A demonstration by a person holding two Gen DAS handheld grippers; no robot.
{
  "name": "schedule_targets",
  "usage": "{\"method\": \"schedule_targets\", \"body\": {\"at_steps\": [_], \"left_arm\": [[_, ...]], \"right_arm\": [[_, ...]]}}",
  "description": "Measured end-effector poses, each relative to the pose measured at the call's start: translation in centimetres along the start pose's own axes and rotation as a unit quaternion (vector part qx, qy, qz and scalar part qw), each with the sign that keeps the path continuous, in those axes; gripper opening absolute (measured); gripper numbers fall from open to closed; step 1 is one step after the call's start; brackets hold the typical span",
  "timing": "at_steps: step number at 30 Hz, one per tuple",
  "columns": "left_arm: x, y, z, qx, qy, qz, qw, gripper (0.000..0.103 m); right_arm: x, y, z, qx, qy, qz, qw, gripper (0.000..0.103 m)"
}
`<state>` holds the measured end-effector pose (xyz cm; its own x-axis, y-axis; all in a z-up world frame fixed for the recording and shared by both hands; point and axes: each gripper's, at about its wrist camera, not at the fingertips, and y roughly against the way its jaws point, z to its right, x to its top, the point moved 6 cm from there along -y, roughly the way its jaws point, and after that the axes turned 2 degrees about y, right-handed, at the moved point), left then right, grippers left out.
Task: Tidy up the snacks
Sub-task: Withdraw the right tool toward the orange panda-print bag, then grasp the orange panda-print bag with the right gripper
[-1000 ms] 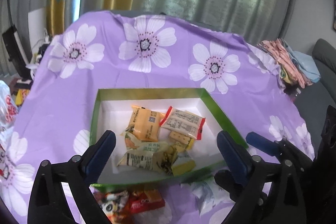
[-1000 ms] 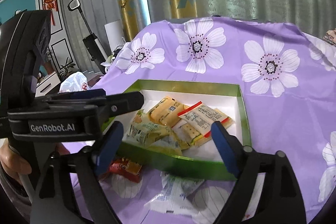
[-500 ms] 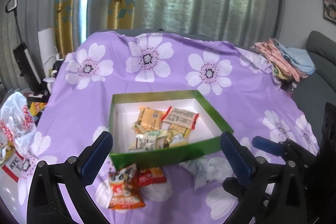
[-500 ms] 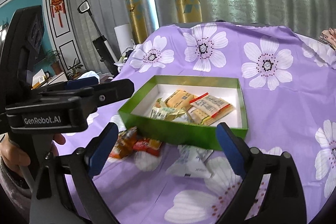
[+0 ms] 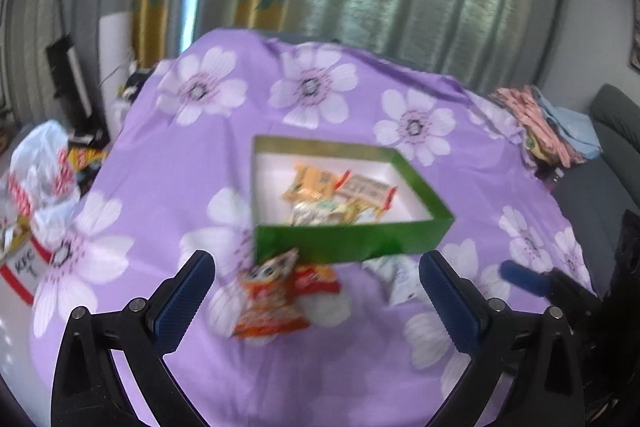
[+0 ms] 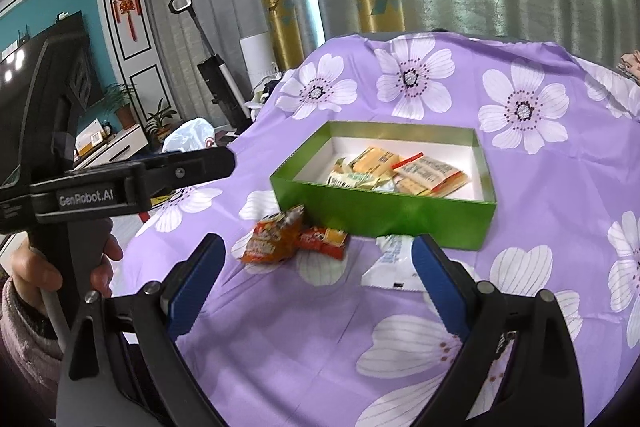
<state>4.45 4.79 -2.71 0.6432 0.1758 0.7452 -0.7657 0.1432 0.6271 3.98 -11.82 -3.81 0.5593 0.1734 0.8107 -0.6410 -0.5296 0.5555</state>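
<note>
A green box (image 5: 352, 241) (image 6: 384, 213) with a white inside holds several snack packets (image 5: 332, 195) (image 6: 396, 173). On the purple flowered cloth in front of it lie an orange snack bag (image 5: 266, 301) (image 6: 272, 239), a red packet (image 5: 316, 277) (image 6: 324, 239) and a white packet (image 5: 394, 279) (image 6: 390, 263). My left gripper (image 5: 316, 301) is open and empty, back from the loose packets. My right gripper (image 6: 316, 279) is also open with nothing between its pads; the white packet sits just beyond its right finger (image 6: 436, 279).
The left gripper's body (image 6: 120, 183) and a hand (image 6: 36, 271) holding it fill the left of the right wrist view. A white plastic bag (image 5: 36, 167) lies off the table's left. Folded clothes (image 5: 548, 123) sit at the far right. Curtains hang behind.
Both grippers have pulled back from above the box toward the table's near side. The loose packets in front of the box have come into full view. The jaws stand slightly wider.
</note>
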Motion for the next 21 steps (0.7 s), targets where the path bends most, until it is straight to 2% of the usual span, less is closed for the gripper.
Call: {"method": "schedule_targets", "body": {"at_steps": [3,6,8,14,21], "left_arm": [[-1.2,-0.3,-2.1,0.017,0.018,-0.014,0.9996,0.102],[-2.7,-0.9,-4.0,0.017,0.043,-0.032,0.9984,0.102],[-3.5,-1.3,-4.7,0.008,0.056,-0.041,0.9976,0.102],[-5.9,-3.4,-5.3,-0.056,0.091,-0.070,0.9918,0.102],[-6.5,-6.0,-5.9,-0.073,0.106,-0.089,0.9876,0.101]], "right_arm": [[-0.5,-0.2,-0.7,0.005,0.004,-0.007,1.000,0.095],[-1.1,-0.7,-1.1,0.014,0.004,-0.018,1.000,0.095],[-1.6,-1.4,-1.4,0.022,0.002,-0.027,0.999,0.095],[-3.4,-4.0,-2.7,0.043,0.012,-0.065,0.997,0.095],[-4.6,-8.4,-4.1,0.077,0.021,-0.101,0.992,0.087]]}}
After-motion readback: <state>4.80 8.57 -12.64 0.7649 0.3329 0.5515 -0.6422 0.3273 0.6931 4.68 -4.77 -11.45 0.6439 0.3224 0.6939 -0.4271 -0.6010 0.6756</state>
